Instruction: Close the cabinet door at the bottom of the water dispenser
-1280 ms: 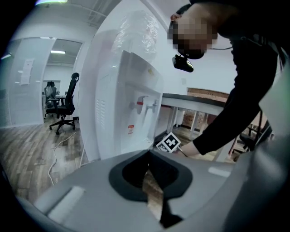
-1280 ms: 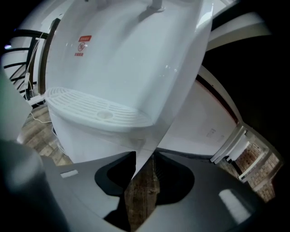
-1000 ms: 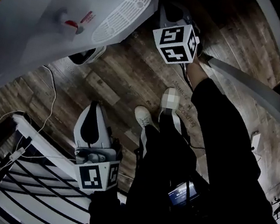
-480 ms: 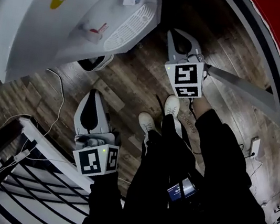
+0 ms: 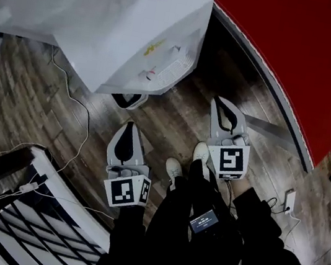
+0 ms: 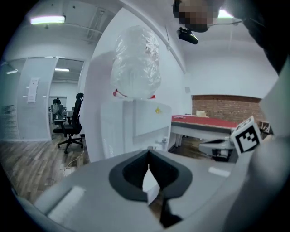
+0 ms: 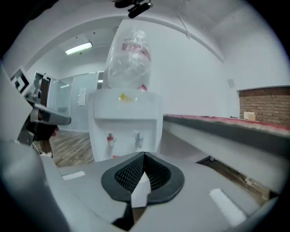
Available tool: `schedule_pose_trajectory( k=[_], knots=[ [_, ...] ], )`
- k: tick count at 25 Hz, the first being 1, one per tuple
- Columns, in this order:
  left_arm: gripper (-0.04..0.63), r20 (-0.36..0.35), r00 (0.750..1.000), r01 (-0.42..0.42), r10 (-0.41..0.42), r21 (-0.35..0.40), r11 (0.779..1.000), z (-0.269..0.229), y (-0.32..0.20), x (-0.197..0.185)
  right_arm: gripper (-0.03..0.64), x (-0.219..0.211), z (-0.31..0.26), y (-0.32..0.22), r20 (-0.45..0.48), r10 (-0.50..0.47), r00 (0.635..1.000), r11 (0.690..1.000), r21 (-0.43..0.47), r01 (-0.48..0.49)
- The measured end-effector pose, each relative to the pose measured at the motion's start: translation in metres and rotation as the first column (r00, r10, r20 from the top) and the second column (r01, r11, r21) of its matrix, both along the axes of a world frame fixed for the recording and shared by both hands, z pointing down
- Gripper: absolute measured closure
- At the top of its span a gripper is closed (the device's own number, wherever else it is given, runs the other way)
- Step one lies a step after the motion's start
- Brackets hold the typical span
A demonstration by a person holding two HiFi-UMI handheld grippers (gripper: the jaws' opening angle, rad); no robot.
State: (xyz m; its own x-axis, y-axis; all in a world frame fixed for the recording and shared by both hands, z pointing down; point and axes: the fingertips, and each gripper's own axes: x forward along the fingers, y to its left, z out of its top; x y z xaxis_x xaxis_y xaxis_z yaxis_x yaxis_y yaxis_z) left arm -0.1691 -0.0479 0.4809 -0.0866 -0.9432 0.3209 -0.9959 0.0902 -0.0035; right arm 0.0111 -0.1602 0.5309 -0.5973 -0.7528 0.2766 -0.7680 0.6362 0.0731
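Observation:
The white water dispenser (image 5: 138,30) stands at the upper left of the head view, with a plastic-wrapped bottle (image 7: 129,59) on top. Two taps (image 7: 110,138) show on its front. Its bottom cabinet door is hidden in every view. My left gripper (image 5: 130,126) hangs shut and empty over the wooden floor, a short way in front of the dispenser. My right gripper (image 5: 220,100) is also shut and empty, to the right of the dispenser and apart from it. In the left gripper view the closed tips (image 6: 148,154) point at the dispenser's side (image 6: 145,122). In the right gripper view they (image 7: 144,156) face its front.
A red-topped table (image 5: 303,57) curves along the right. A white rack with black bars (image 5: 20,211) stands at the lower left, with a cable (image 5: 71,113) trailing over the floor. The person's shoes (image 5: 175,168) are between the grippers. An office chair (image 6: 70,122) stands farther off.
Both grippers have risen and drawn back from the dispenser, the right one most. The head view has swung so the dispenser's top and bottle now show. Both stayed shut.

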Motion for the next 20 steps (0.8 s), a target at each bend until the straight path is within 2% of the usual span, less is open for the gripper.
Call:
schedule_pose_trajectory(
  k=[4,8,14,17,20],
  knots=[
    [0.588,0.025,1.0,-0.006,0.003,0.093,0.996,-0.091,0.011,0.005,0.618,0.019,-0.116,0.031,0.1,0.055,0.993,0.998,-0.003,-0.055],
    [0.588,0.054,0.998,-0.026,0.016,0.195,0.98,-0.174,0.006,0.002,0.618,0.029,-0.217,0.036,0.204,0.079,0.976,0.994,0.057,-0.092],
    [0.588,0.03,0.998,0.05,-0.06,0.257,0.965,-0.243,0.015,-0.017,0.617,0.026,-0.309,0.048,0.268,0.066,0.961,0.989,0.111,-0.099],
    [0.588,0.05,0.997,0.034,-0.051,0.299,0.954,-0.277,0.007,-0.019,0.617,0.017,-0.344,0.053,0.322,0.011,0.947,0.989,0.138,-0.058],
    [0.589,0.072,0.997,0.011,-0.039,0.351,0.936,-0.312,0.0,-0.02,0.617,0.011,-0.371,0.058,0.331,-0.013,0.944,0.983,0.178,-0.049]
  ],
)
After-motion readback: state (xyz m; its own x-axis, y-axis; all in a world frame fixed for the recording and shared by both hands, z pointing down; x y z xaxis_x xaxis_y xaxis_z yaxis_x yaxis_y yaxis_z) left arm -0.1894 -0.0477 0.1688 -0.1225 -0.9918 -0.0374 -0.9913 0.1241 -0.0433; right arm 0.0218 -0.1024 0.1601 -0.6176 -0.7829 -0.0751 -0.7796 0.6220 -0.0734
